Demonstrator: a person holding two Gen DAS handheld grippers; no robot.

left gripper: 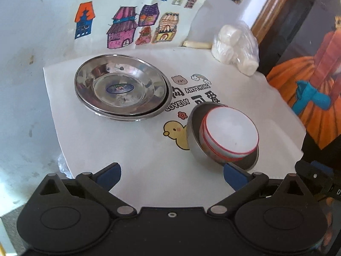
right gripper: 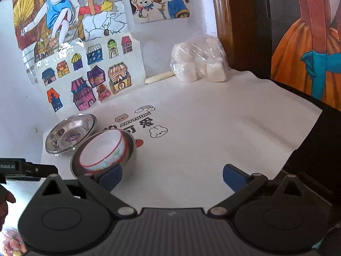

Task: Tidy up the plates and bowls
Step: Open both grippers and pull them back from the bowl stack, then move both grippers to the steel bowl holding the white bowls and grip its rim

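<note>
Stacked steel plates [left gripper: 121,89] lie on the white printed mat [left gripper: 132,149] at the back left; they also show in the right wrist view [right gripper: 70,134]. White bowls with red rims [left gripper: 231,134] sit nested in a steel bowl [left gripper: 195,140] to the right; in the right wrist view the white bowl [right gripper: 104,149] sits in the steel bowl [right gripper: 130,147]. My left gripper [left gripper: 172,176] is open and empty, its right finger [left gripper: 234,176] just before the steel bowl. My right gripper [right gripper: 172,176] is open and empty, its left finger [right gripper: 110,178] next to the bowls.
A plastic bag of white rolls [right gripper: 199,61] and a pale stick [right gripper: 158,77] lie at the mat's back by the wall. Children's drawings [right gripper: 89,79] hang on the wall. A wooden door frame [right gripper: 221,21] and dark edge stand at the right.
</note>
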